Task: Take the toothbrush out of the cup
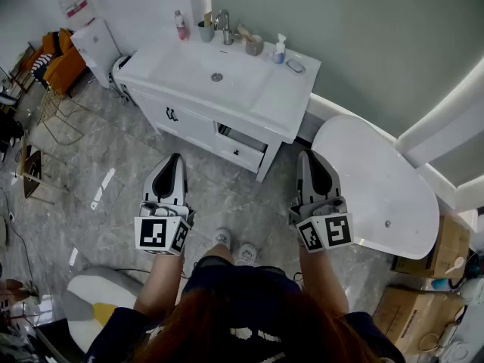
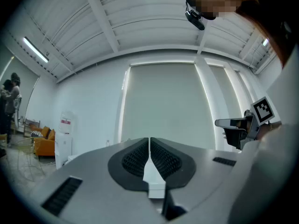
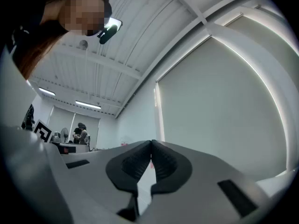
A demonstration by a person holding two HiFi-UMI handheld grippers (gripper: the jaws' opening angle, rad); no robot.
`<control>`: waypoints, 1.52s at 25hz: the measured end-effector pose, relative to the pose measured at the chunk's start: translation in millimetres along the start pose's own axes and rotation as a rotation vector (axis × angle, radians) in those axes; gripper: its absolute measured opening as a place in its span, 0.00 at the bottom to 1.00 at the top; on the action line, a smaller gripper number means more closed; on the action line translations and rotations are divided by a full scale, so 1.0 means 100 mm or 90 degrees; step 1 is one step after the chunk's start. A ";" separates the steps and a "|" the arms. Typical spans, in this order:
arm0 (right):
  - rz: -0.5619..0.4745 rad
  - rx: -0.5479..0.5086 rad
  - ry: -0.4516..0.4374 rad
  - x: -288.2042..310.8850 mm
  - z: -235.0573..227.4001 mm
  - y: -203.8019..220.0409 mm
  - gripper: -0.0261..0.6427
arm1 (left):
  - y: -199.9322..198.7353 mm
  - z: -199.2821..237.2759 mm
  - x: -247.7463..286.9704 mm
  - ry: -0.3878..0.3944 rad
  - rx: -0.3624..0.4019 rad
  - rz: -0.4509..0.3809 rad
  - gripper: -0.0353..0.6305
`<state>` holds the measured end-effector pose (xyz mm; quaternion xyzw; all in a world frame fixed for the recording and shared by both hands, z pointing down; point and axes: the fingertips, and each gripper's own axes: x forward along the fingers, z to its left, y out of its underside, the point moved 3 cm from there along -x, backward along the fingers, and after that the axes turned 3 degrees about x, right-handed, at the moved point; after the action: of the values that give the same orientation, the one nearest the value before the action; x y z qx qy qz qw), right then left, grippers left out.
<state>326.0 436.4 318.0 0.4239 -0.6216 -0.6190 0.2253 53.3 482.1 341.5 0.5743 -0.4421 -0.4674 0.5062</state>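
- Both claws are shut tight and hold nothing. The left gripper (image 1: 176, 159) and right gripper (image 1: 306, 157) each show their pads pressed together, with only wall and ceiling beyond.
- The person holds them out over the floor, side by side and well apart from the vanity (image 1: 280, 97).
- The task's things sit at the back of the vanity top. A grey cup (image 1: 206, 32) stands just left of the faucet (image 1: 224, 27), and what is probably the toothbrush (image 1: 208, 19) sticks out of it.
- A tan cup (image 1: 255, 46) right of the faucet also holds something, and at this range I cannot tell for sure which one has the brush.
- The step in hand looks like the approach, since nothing on the vanity is touched yet.
- To do it well, step in until the cups show in a gripper view, and settle which cup before reaching.
- Open one claw before it gets near the cup, not at the cup.
- Come down from above and pinch the handle well above the rim, with the pads flat across it.
- Lift straight up along the cup so the brush does not drag the rim and tip it.
- The other gripper could steady the cup's wall.
- Keep clear of the faucet and the pink bottle (image 1: 181, 26), which both stand close beside the grey cup.
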 end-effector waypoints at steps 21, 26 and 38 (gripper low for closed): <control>0.002 0.040 -0.008 0.49 -0.24 0.14 0.06 | 0.12 0.20 0.46 -0.010 -0.001 0.005 0.09; 0.003 0.031 0.008 0.95 -0.25 0.22 0.06 | 0.17 0.51 0.88 0.015 -0.007 0.000 0.09; -0.039 0.004 0.072 2.17 -0.27 0.29 0.06 | 0.08 1.44 2.08 0.090 -0.007 -0.041 0.09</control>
<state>224.0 242.1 296.6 0.4774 -0.5969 -0.5987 0.2396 -53.2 252.8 323.4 0.6171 -0.3837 -0.4443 0.5240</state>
